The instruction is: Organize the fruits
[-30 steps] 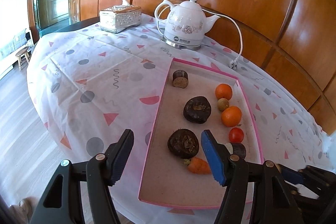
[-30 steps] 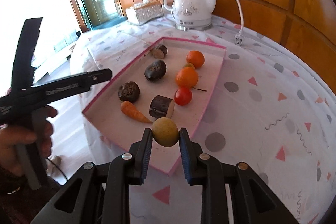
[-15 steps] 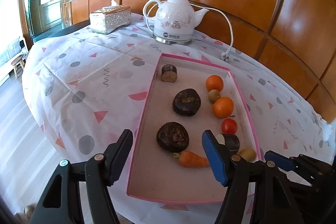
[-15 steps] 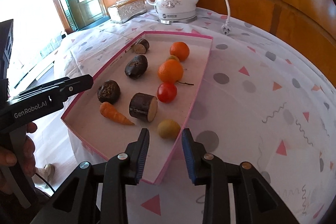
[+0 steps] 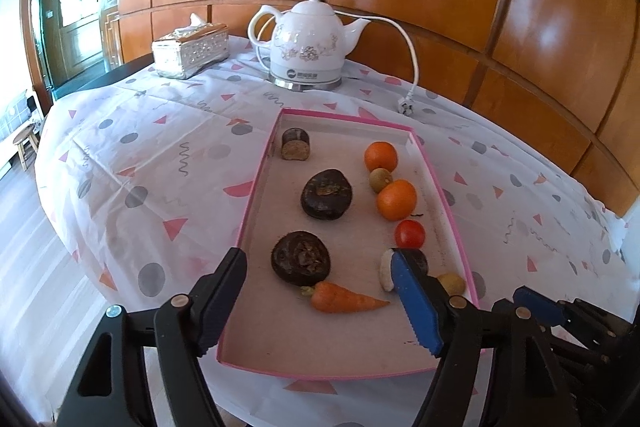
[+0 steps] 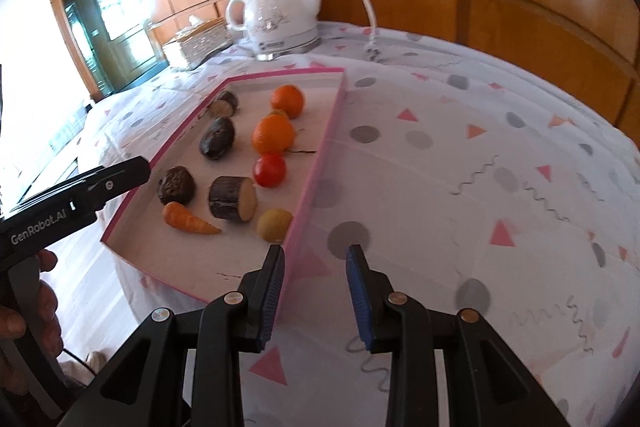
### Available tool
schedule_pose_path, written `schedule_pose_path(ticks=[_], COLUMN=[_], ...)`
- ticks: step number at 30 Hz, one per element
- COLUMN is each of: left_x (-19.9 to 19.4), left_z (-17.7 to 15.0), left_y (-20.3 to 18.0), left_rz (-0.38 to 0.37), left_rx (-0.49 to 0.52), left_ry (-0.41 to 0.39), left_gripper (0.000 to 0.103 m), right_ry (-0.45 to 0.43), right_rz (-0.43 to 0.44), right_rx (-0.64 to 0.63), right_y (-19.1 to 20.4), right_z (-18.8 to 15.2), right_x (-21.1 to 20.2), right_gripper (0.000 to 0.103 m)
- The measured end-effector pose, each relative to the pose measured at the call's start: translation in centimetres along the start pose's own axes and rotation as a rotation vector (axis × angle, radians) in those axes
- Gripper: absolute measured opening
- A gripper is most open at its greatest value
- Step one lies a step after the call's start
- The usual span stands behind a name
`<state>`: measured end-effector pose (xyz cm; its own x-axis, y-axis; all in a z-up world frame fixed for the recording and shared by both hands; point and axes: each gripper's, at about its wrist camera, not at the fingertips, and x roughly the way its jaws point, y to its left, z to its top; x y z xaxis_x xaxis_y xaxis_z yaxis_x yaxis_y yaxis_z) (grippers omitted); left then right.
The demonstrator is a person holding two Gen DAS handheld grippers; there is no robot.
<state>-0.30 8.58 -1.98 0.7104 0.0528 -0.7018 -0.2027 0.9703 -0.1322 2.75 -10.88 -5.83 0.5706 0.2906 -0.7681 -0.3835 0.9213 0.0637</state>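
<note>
The small round yellow-green fruit (image 6: 274, 224) was between the right gripper (image 6: 316, 297) fingers a second ago; now it lies in the shallow pink-rimmed cardboard tray (image 6: 316, 163), and the right fingers have backed away from it. These fingers are a little apart with nothing between them, over the tray's near rim and the cloth.

The left gripper (image 5: 320, 301) fingers are spreading wider, and nothing is squeezed in them. They hang over the near end of the tray.

Inside the tray, the yellow-green fruit sits by the right wall, near the front corner. Just beside it lies a dark cut log-shaped piece with a pale end (image 6: 233, 198). An orange carrot (image 6: 188, 219) lies nearer the front. Two dark wrinkled round lumps (image 5: 326, 193) are down the middle. Along the right wall are a red tomato (image 6: 269, 169), two oranges (image 6: 274, 135) and a small brown-green fruit (image 5: 380, 179).

Beyond the tray, on the counter, stand a white kettle (image 5: 308, 47) and a silver tissue box (image 5: 190, 49).
</note>
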Motion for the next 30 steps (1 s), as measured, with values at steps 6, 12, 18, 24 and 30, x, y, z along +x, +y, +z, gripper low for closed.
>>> schedule_pose_path(ticks=[6, 12, 18, 24, 30], left_x=[-0.8, -1.4, -2.1, -2.6, -2.9], left_z=[-0.3, -0.5, -1.0, -1.3, -1.2], left_y=[-1.1, -1.8, -2.6, -3.1, -3.0], left_rz=[-0.018, -0.029, -0.049, -0.049, -0.042], left_rx=[0.035, 0.06, 0.102, 0.121, 0.109], left_ry=[-0.02, -0.03, -0.038, -0.048, -0.062], left_gripper=[0.083, 0.09, 0.096, 0.103, 0.103], right_ry=[-0.04, -0.053, -0.091, -0.105, -0.106], right_rz=[-0.11, -0.168, -0.255, -0.279, -0.276], right_rx=[0.02, 0.059, 0.093, 0.133, 0.111], right_y=[-0.3, -0.3, -0.6, -1.1, -0.4], right_z=[-0.4, -1.0, -1.1, -1.2, -1.3], right_x=[-0.9, -1.2, -1.9, -2.5, -2.5], right_gripper=[0.038, 0.038, 0.038, 0.038, 0.038])
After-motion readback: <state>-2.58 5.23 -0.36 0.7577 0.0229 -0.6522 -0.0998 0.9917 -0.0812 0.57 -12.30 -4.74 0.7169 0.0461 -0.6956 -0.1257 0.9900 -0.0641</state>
